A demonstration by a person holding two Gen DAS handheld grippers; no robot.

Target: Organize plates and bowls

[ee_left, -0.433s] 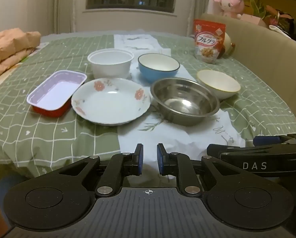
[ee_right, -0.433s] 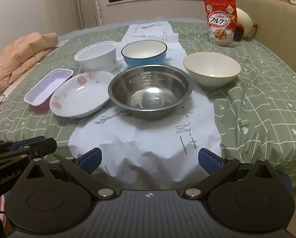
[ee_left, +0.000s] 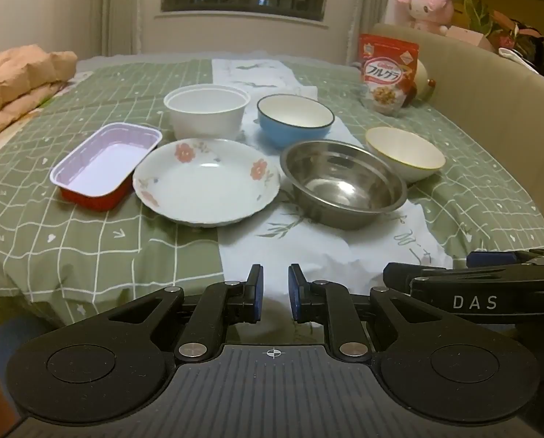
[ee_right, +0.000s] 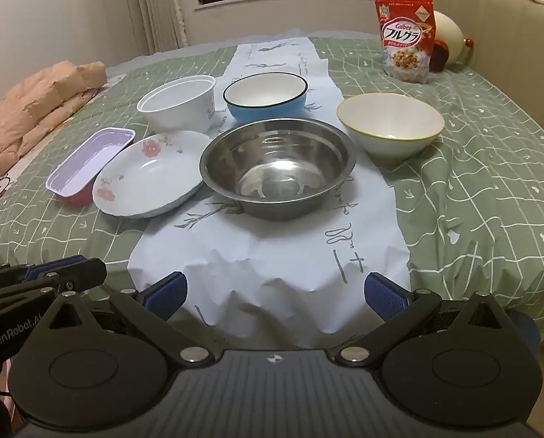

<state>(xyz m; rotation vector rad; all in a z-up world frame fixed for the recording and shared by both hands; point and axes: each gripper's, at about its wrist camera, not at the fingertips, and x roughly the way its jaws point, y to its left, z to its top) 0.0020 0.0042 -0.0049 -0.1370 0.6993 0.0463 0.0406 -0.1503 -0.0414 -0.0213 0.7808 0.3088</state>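
Left gripper (ee_left: 275,290) nearly together, right gripper (ee_right: 275,294) wide apart; shiny empty steel bowl (ee_right: 277,168) beyond.

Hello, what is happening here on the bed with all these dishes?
A person holds two tongs near the bed's edge, and nothing is picked up yet. The left tongs are closed and empty; the right tongs are wide open and empty. On the green cover stand a steel bowl, a flowered plate, a blue bowl, a white tub, a cream bowl and a red tray, all apart and unstacked.
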